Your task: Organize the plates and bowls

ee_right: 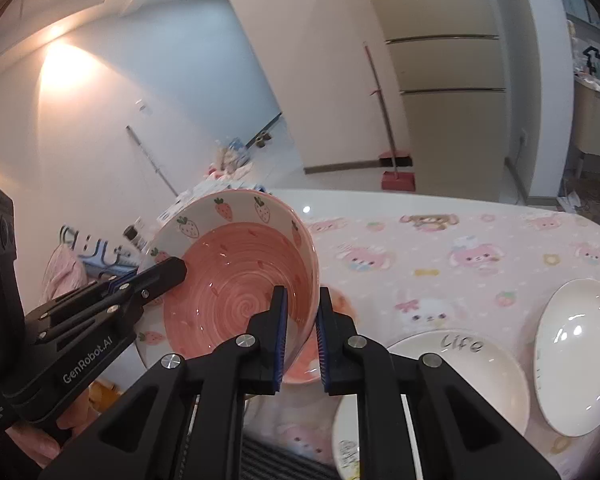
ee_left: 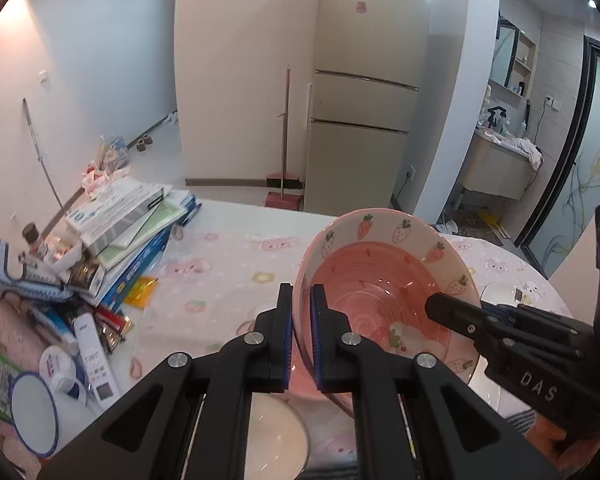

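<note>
Left wrist view: both my grippers, left gripper (ee_left: 301, 334) and right gripper (ee_right: 302, 340), pinch the bowl's (ee_left: 380, 280) opposite rims, carrying it; next I'd lower it level onto the plate (ee_right: 460, 368).

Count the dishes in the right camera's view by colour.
Pink bowl: 1
White plates: 3
Total: 4

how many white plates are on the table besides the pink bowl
2 clearly: a plate marked "Life" beside the right hand-held gripper, and another plate near the right edge. White rims under the hand-held grippers may be more, mostly hidden.
</note>
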`<state>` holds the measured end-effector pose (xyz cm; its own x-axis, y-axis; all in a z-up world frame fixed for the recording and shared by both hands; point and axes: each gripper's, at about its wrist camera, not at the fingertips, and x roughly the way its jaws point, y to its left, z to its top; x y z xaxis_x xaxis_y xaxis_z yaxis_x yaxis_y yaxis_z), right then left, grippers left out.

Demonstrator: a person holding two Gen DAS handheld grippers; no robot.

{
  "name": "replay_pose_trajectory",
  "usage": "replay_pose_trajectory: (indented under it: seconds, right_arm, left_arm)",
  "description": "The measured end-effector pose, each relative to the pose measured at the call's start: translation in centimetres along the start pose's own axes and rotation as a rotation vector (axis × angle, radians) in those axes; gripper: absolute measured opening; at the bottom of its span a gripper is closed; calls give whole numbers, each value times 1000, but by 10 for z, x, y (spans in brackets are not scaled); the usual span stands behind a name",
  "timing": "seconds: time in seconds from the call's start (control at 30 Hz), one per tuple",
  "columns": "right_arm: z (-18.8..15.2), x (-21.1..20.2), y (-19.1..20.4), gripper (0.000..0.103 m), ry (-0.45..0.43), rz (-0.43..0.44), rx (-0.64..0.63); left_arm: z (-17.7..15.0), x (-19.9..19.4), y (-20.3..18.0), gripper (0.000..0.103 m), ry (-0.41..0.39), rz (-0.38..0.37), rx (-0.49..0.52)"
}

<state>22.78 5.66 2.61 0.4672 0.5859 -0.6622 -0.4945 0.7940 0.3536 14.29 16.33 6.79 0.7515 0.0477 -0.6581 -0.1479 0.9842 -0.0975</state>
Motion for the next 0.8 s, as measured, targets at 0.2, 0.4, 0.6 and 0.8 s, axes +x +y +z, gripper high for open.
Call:
replay_pose_trajectory:
  seconds: [0.2,0.4,0.6,0.8]
  right_arm:
    - [-26,16,45,15,64,-20,-91]
    - [-51,41,68,15,140,-6,-108]
    - [-67,62,81,15,165,-46,-163]
    - [-78,77,80,15,205,-77,-174]
  left_arm:
    - [-34,-12,35,6,11,45,-51]
    - [-65,-16,68,6,35,62,-102]
    - [-89,-2,92,6,78,52,-142]
    - [-107,11,101,6,105,19,-159]
